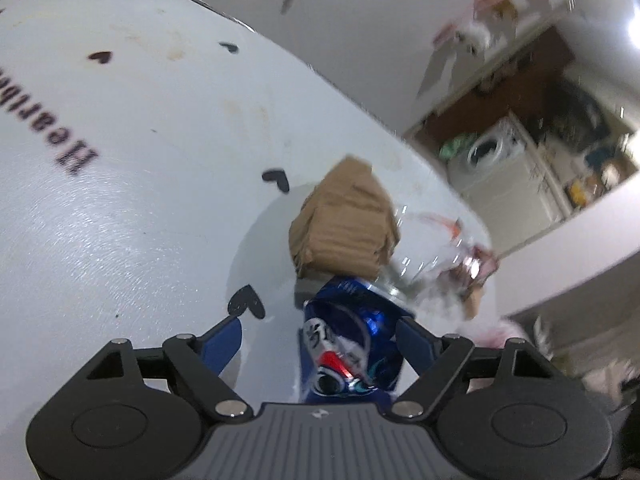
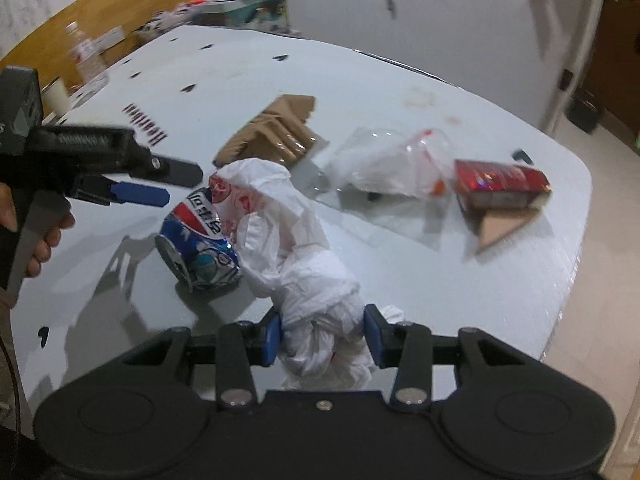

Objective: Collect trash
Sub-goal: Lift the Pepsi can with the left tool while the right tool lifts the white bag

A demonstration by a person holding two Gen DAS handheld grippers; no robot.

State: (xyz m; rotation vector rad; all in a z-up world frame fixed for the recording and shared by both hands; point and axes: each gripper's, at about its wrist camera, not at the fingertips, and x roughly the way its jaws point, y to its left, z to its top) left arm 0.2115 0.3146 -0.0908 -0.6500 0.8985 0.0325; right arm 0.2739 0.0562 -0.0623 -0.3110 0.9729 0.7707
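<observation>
Two wrist views of a white bench [image 2: 400,264] printed with small black hearts; the left hand-held gripper [image 1: 320,344] has its jaws spread wide, and a crushed blue cola can [image 1: 348,344] lies on the bench between its blue fingers [image 1: 224,344], close against the right-hand finger and well apart from the left-hand one, so nothing is clamped; in the right wrist view the same left hand-held gripper [image 2: 160,188] enters from the left edge, its tips above and just beside the crushed blue cola can [image 2: 200,248]; the right hand-held gripper [image 2: 322,340] has its jaws partly closed on the near end of a crumpled white plastic bag [image 2: 296,240], both blue pads pressing its bunched folds; the bag extends forward from that gripper and touches the can, which sits to the left of it; beyond the bag, ahead of the right gripper, lies a folded piece of brown cardboard [image 2: 276,132]; to the right of the cardboard lies a crumpled clear plastic wrapper [image 2: 384,164]; farther right, touching the wrapper's edge, lies a red carton [image 2: 500,188] with one flap torn open; in the left wrist view the brown cardboard [image 1: 344,224] sits just ahead of the can and the clear wrapper [image 1: 432,248] is to its right; both frames are motion-blurred.
</observation>
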